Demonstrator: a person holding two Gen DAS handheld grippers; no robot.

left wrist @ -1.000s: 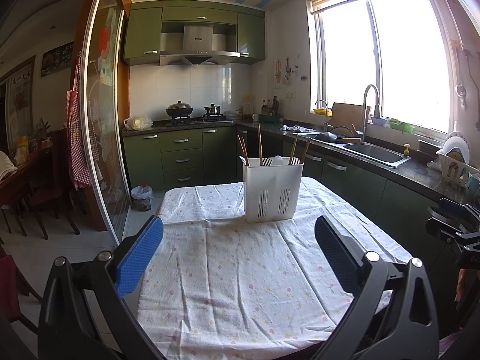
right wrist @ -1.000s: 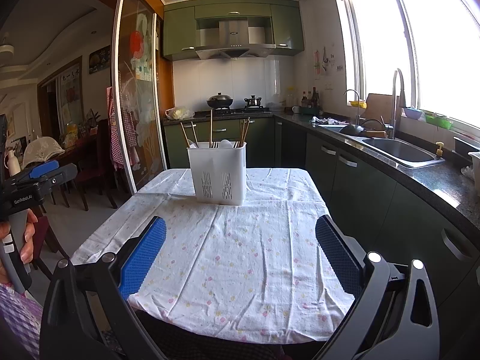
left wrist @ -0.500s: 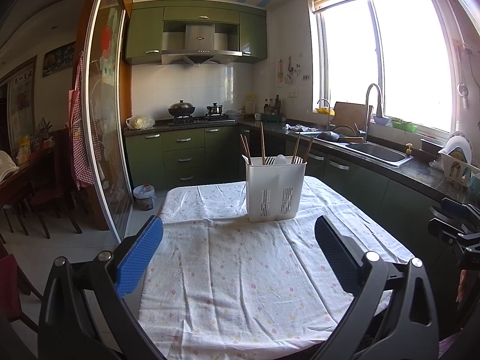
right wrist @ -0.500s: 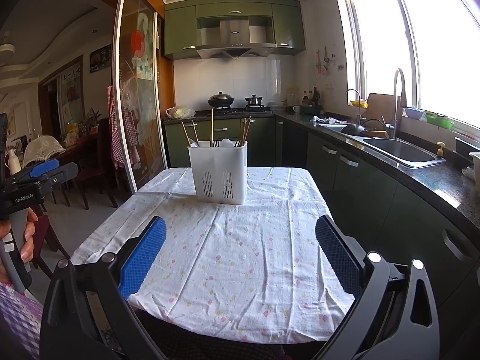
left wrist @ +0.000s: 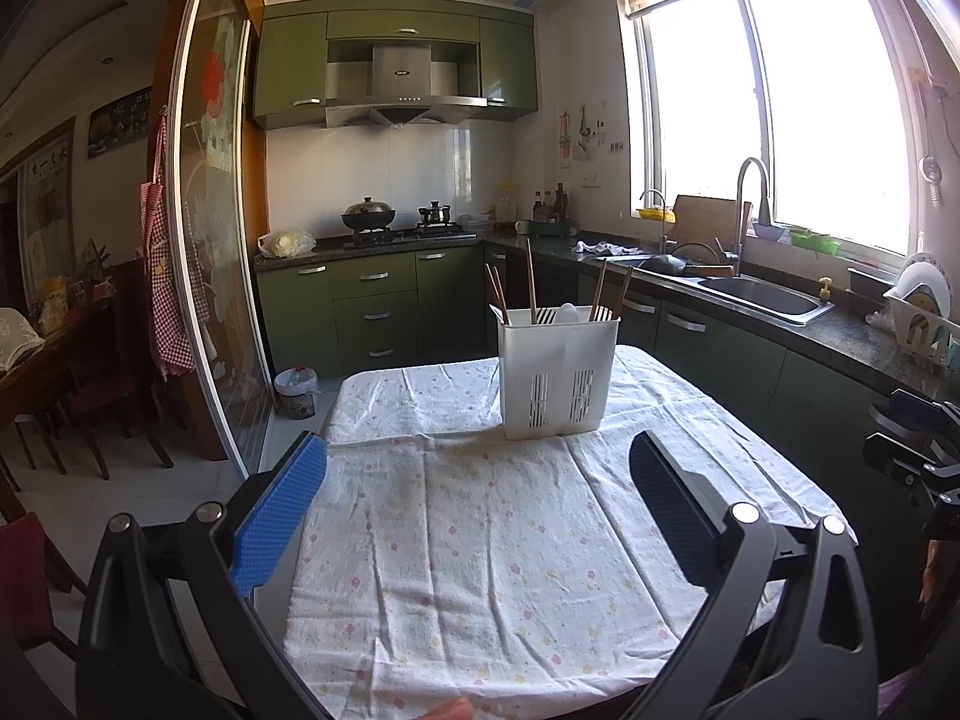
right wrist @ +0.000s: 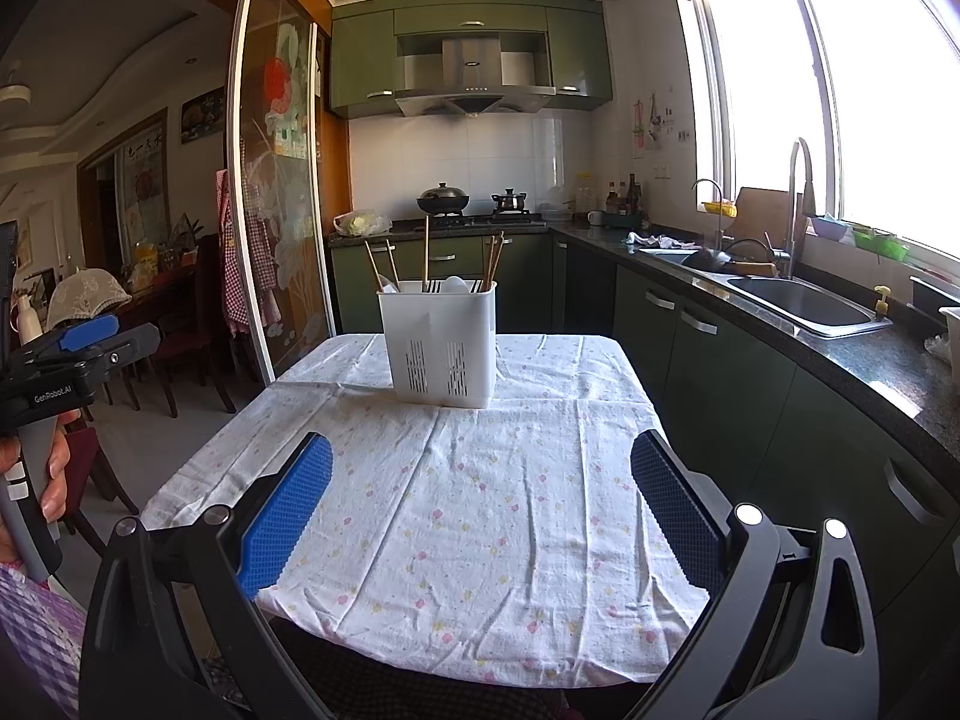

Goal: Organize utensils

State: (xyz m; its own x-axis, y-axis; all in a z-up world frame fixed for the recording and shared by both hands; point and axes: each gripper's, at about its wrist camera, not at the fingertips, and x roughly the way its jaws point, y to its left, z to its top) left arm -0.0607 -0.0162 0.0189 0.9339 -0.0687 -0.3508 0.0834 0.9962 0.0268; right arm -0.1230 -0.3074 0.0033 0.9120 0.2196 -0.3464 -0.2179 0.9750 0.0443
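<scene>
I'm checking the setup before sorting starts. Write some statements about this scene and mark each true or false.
1. The white slotted plastic utensil holder stands upright on the flower-print tablecloth. True.
2. The left hand-held gripper grips a chopstick. False: it is open and empty.
3. Brown wooden chopsticks stick up out of the holder. True.
4. The right hand-held gripper is shut. False: it is open.

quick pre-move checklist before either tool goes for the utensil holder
1. Left tool open, nothing held: ok.
2. Right tool open, nothing held: ok.
3. White utensil holder upright on the tablecloth: ok.
4. Chopsticks standing in the holder, tops reachable: ok.
5. Cloth between tools and holder free of loose items: ok.
6. Which utensils are in which compartment: cannot tell.
</scene>
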